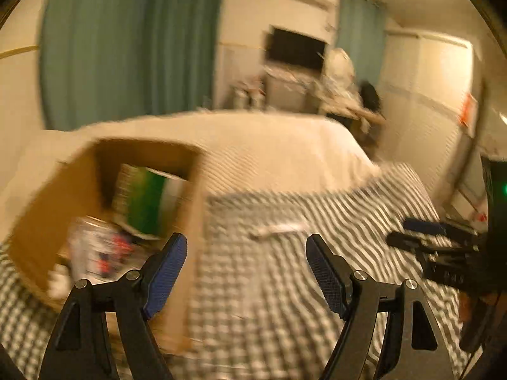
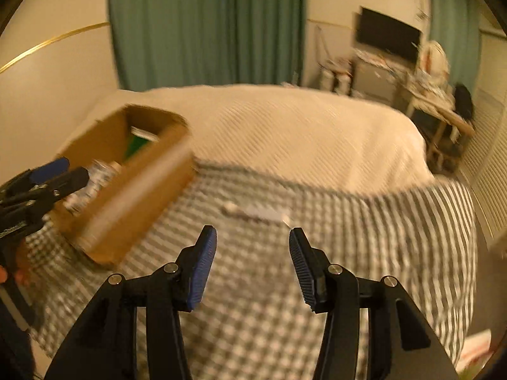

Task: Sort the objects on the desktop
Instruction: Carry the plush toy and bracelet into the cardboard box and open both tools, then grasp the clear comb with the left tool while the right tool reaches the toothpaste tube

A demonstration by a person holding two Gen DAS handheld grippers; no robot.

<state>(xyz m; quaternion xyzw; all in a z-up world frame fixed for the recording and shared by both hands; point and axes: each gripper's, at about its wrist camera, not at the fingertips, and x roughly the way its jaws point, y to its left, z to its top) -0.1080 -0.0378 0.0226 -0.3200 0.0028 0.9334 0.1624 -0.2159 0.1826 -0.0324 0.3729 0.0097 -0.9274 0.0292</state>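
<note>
two blue pads of the left claw (image 1: 245,269) sit nearest the left wrist camera, spread wide with nothing between them. just past and left of the left pad stands one cardboard box (image 1: 196,221), its near corner almost under that pad. inside it i count one green-and-white pack (image 1: 145,202) standing upright at the back and one blurred white item with red marks (image 1: 98,250) lying nearer the claw; anything else in there is too smeared to tell. ahead of the claw, between the pads' lines and well apart from them, lies one long pale object (image 1: 279,229) on the checked cloth (image 1: 285,285). far to the right the right claw (image 1: 424,234) pokes in; its jaw state is not clear from this side. beyond the cloth is a cream bedspread (image 1: 269,145), then green curtains (image 1: 126,47), a dark tv (image 1: 296,49) and a cluttered desk (image 1: 345,101).

from the right wrist, the right claw (image 2: 253,264) is closest, its two blue pads wide apart and empty. straight ahead of it, a little way off, the same single pale object (image 2: 256,213) lies on the checked cloth (image 2: 348,253). the one box (image 2: 133,190) sits ahead and to the left, with the green pack (image 2: 136,144) showing inside. the left claw (image 2: 60,171) hangs at the box's near left end. cream bedspread (image 2: 301,133), curtains (image 2: 206,25), tv (image 2: 388,34) and desk (image 2: 437,101) lie behind.
</note>
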